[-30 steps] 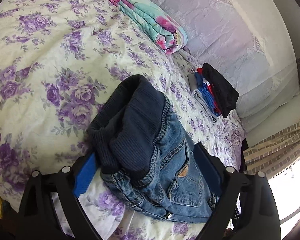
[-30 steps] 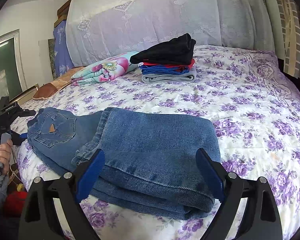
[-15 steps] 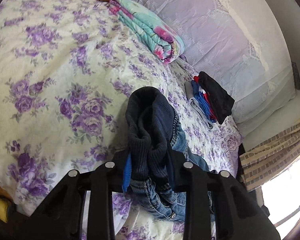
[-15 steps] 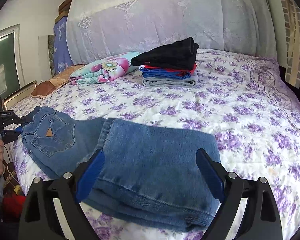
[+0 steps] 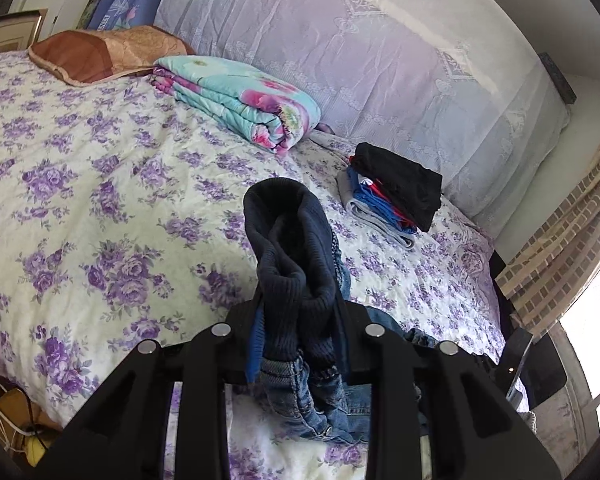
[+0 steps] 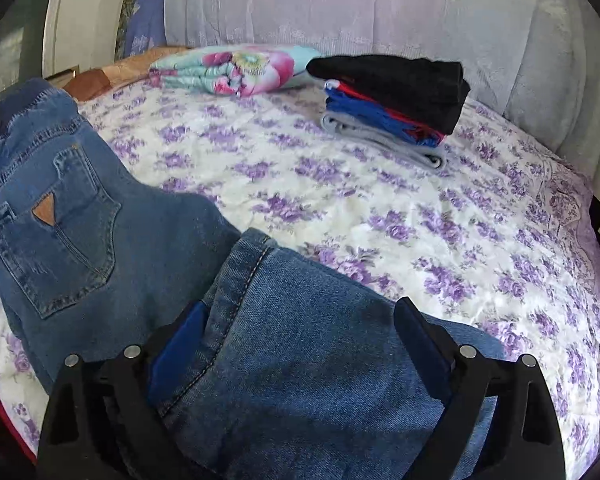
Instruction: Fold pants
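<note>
Denim item, left wrist view: jeans (image 5: pixel 320 412) bunched at the near edge of the bed (image 5: pixel 100 200), with the dark ribbed waistband (image 5: pixel 292 248) standing up from between the fingers.
Left gripper (image 5: pixel 298 344): clenched on the ribbed waistband; fingers pressed against the cloth on both sides.
Bed cover: white with purple flowers, wrinkled.
Far left of bed: brown pillow (image 5: pixel 100 54), with the folded floral blanket (image 5: pixel 240 100) just beside it on the right.
Far right of bed: stack of folded clothes (image 5: pixel 392 196), black piece on top, blue, red and grey below.
Backdrop: pale lace drape (image 5: pixel 360 48) behind the bed.

Denim item, right wrist view: jeans (image 6: pixel 112 224) lie on the near left of the bed (image 6: pixel 420 220), back pocket (image 6: pixel 52 220) facing up, with a folded leg section lying between the fingers.
Right gripper (image 6: pixel 300 340): spread wide, fingers either side of the folded denim; whether the pads press it, cannot tell.
Far centre: floral blanket (image 6: pixel 236 68).
Far right: stack of folded clothes (image 6: pixel 396 100), well apart from the jeans.
</note>
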Demonstrator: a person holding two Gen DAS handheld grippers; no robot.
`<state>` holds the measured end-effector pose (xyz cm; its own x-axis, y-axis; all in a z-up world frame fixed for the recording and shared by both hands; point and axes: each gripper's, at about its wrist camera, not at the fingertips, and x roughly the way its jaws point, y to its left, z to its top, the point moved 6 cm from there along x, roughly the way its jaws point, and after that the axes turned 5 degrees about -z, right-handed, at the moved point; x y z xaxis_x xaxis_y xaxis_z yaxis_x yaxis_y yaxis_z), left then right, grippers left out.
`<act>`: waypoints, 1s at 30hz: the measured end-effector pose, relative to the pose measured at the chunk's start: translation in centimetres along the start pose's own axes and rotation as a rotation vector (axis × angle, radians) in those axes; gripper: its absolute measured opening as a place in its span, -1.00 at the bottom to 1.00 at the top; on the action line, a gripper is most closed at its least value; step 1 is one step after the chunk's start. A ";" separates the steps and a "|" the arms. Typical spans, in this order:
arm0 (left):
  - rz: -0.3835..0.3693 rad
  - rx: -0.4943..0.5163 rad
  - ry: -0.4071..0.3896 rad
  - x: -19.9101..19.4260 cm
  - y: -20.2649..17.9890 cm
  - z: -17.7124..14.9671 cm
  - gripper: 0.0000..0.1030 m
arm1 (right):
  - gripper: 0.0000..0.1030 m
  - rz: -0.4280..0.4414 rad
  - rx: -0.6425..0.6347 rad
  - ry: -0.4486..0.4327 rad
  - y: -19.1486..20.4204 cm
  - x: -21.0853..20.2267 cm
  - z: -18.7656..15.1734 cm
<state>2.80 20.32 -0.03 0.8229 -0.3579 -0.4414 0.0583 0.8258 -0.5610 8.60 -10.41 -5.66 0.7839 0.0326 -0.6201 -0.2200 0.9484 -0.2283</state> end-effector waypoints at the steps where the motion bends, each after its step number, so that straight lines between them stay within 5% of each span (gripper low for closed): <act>1: -0.002 0.019 -0.004 -0.1 -0.6 0.1 -0.49 | 0.84 -0.002 0.015 -0.046 -0.5 -1.1 0.0; 9: -0.028 0.185 -0.023 0.4 -7.1 0.3 -0.49 | 0.92 0.089 0.283 -0.280 -8.5 -10.1 -4.2; 15: -0.033 0.276 -0.015 1.7 -11.2 -0.1 -0.52 | 0.92 -0.038 0.534 -0.233 -17.0 -10.2 -9.0; 19: -0.010 0.337 -0.004 2.4 -13.8 -0.9 -0.54 | 0.92 -0.009 0.706 -0.220 -20.1 -9.2 -11.6; 24: 0.000 0.434 -0.010 2.9 -17.8 -1.7 -0.55 | 0.92 0.043 0.746 -0.219 -20.6 -8.4 -12.6; 30: -0.084 0.540 0.016 4.7 -23.9 -2.9 -0.55 | 0.92 0.069 0.819 -0.182 -21.8 -7.2 -14.2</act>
<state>3.64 -2.36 9.21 0.7941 -0.4359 -0.4235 0.4093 0.8987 -0.1575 -0.49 -35.80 -6.87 0.8812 0.0830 -0.4654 0.1643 0.8694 0.4660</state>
